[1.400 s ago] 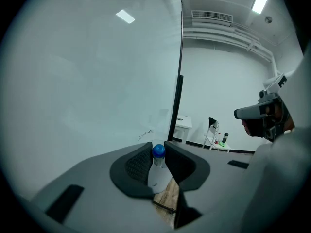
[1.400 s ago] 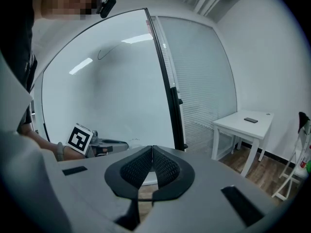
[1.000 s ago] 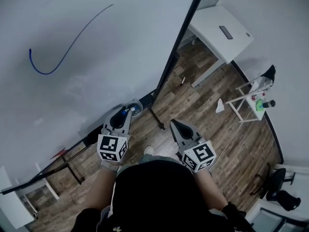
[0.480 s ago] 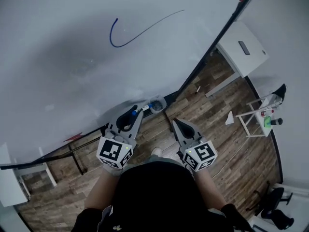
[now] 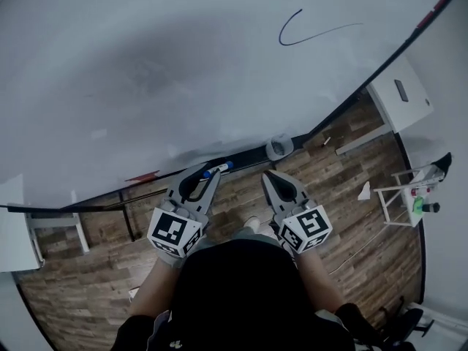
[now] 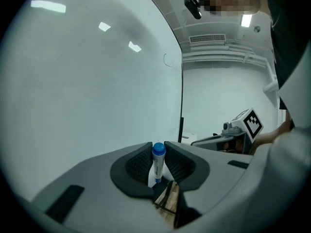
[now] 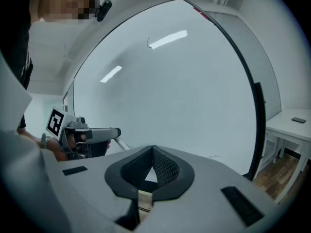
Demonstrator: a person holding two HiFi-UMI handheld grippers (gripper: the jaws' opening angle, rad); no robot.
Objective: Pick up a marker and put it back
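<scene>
Between the left gripper's (image 6: pixel 158 147) jaws, the marker (image 6: pixel 156 163): white barrel, blue cap. Left gripper and right gripper (image 7: pixel 152 149): grey shells, black cross-hatched pads. Cube (image 5: pixel 174 232) behind the jaws: white faces, black square pattern. Ahead of the jaws, the whiteboard (image 5: pixel 183 64): white, with one blue curved line (image 5: pixel 282 41). Floor (image 5: pixel 241 190) below: brown wood planks.

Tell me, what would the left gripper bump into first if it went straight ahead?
Most likely the whiteboard: it fills the view ahead of the left gripper, which is shut on a blue-capped marker. Depth is hard to judge.
</scene>
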